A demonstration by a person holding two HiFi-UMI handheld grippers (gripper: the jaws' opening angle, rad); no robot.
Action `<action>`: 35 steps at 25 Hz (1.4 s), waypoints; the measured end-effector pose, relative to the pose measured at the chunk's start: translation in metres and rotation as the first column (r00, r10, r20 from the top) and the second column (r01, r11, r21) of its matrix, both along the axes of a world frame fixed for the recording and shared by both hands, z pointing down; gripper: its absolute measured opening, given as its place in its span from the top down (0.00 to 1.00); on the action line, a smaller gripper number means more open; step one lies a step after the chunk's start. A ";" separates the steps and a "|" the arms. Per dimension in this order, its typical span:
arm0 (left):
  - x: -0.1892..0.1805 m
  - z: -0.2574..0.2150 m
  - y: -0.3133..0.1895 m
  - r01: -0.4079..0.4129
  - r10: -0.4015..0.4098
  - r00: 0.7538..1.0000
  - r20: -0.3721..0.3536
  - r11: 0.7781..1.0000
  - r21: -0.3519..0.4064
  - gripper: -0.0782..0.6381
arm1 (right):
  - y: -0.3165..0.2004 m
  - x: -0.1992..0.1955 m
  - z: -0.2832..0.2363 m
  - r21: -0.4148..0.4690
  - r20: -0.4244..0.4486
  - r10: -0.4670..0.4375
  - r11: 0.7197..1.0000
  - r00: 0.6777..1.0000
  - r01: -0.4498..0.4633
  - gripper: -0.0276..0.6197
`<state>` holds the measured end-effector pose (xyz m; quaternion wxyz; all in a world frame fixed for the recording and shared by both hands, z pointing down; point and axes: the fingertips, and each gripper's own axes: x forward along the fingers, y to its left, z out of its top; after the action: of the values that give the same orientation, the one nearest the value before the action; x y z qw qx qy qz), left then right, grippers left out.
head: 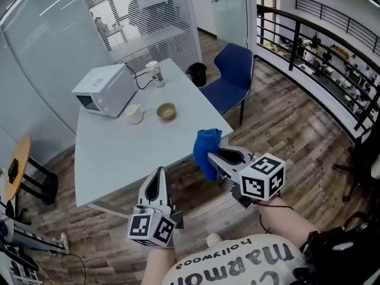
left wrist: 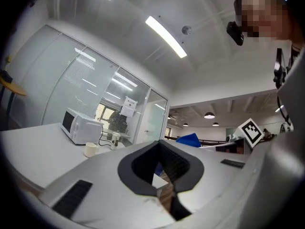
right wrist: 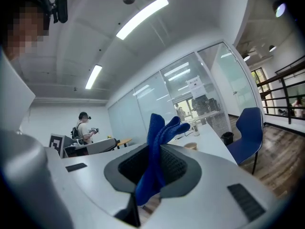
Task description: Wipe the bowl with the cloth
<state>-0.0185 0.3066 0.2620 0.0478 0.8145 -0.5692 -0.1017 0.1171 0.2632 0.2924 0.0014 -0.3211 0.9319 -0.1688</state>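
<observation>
A small tan bowl point(head: 166, 111) sits on the pale grey table point(head: 113, 153), right of a cream mug point(head: 134, 113). My right gripper point(head: 211, 157) is shut on a blue cloth point(head: 205, 150), which hangs from its jaws over the floor just off the table's near right corner. In the right gripper view the cloth point(right wrist: 156, 156) stands up between the closed jaws, and the bowl point(right wrist: 190, 146) shows small behind it. My left gripper point(head: 158, 174) is shut with nothing in it, below the table's near edge. The left gripper view shows its jaws closed, with the mug point(left wrist: 90, 150) far off.
A white microwave point(head: 107, 89) and a lidded cup point(head: 155, 73) stand at the table's far end. A blue chair point(head: 230, 79) and a black bin point(head: 197, 73) are right of the table. A round wooden stool point(head: 19, 168) stands to the left. Another person point(right wrist: 85, 127) stands far off.
</observation>
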 end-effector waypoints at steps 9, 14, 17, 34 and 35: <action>-0.039 -0.009 -0.060 -0.092 0.091 0.996 0.018 0.995 0.035 0.90 | -0.054 -0.035 -0.022 0.090 0.040 0.040 0.995 0.998 -0.043 0.86; -0.060 0.013 -0.088 -0.059 0.058 0.998 -0.018 0.997 -0.052 0.90 | -0.086 -0.044 -0.008 0.057 0.010 0.097 0.994 0.995 -0.098 0.86; -0.066 0.021 -0.105 -0.054 0.053 0.998 -0.015 0.996 -0.071 0.90 | -0.107 -0.051 -0.001 0.028 0.023 0.096 0.995 0.995 -0.096 0.86; -0.117 0.037 -0.294 0.099 -0.102 0.995 -0.019 0.988 -0.120 0.90 | -0.333 -0.095 0.009 -0.022 0.075 0.005 1.000 0.997 -0.003 0.86; -0.121 0.040 -0.306 0.114 -0.118 0.993 -0.022 0.985 -0.129 0.90 | -0.346 -0.098 0.011 -0.024 0.069 -0.007 1.000 0.998 0.009 0.86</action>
<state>-0.1395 0.0003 0.3021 0.1025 0.7736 -0.6202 -0.0798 0.0187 -0.0833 0.3032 0.0290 -0.3113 0.9304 -0.1913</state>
